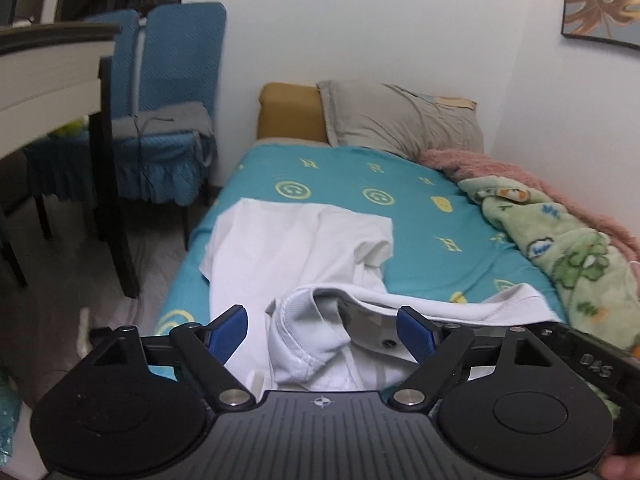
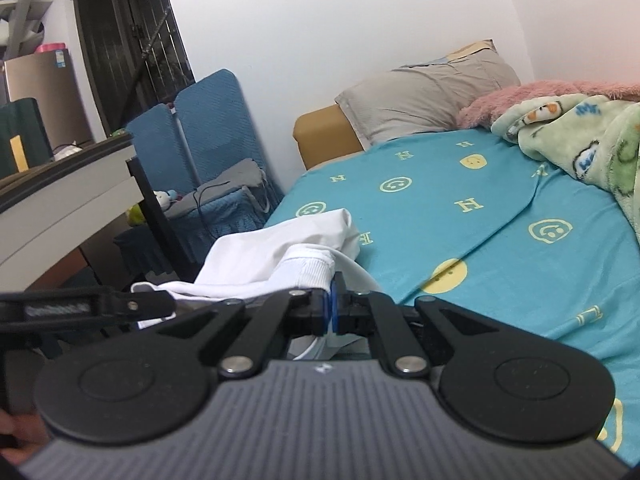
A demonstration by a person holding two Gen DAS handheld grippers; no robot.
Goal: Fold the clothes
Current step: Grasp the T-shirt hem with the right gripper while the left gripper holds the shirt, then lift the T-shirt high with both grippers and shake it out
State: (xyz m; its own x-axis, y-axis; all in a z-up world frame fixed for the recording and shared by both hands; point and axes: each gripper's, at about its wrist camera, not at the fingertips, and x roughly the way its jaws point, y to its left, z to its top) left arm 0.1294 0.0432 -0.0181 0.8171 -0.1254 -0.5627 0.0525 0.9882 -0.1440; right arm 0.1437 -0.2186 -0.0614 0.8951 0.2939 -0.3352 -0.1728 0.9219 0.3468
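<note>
With the right tongs (image 2: 333,312) clamped together on white fabric near the collar of the white polo shirt (image 1: 280,248), the left tongs (image 1: 322,330) stand wide apart, blue pads (image 1: 228,330) either side of the collar (image 1: 304,332) and button placket, touching nothing that I can see. No earlier frame, so only the present state given.

Shirt lies on the bed (image 2: 460,216), partly folded: collar end right under the left tongs, body running straight ahead of them, far hem edge flat on the teal smiley sheet. Beyond and right of the tongs: green cartoon blanket (image 1: 568,248), pink fleece, grey pillow (image 1: 404,120) against the wall. Left of the tongs: blue covered chairs (image 1: 176,92), dark table leg.

Judgement: step in hand looks like gripping the collar end for the next fold. To do well, left tongs should close on the shoulder seam level with the right grip, take one layer stack only, keep both grips even, lift low, and lay the edge square on the far hem.
</note>
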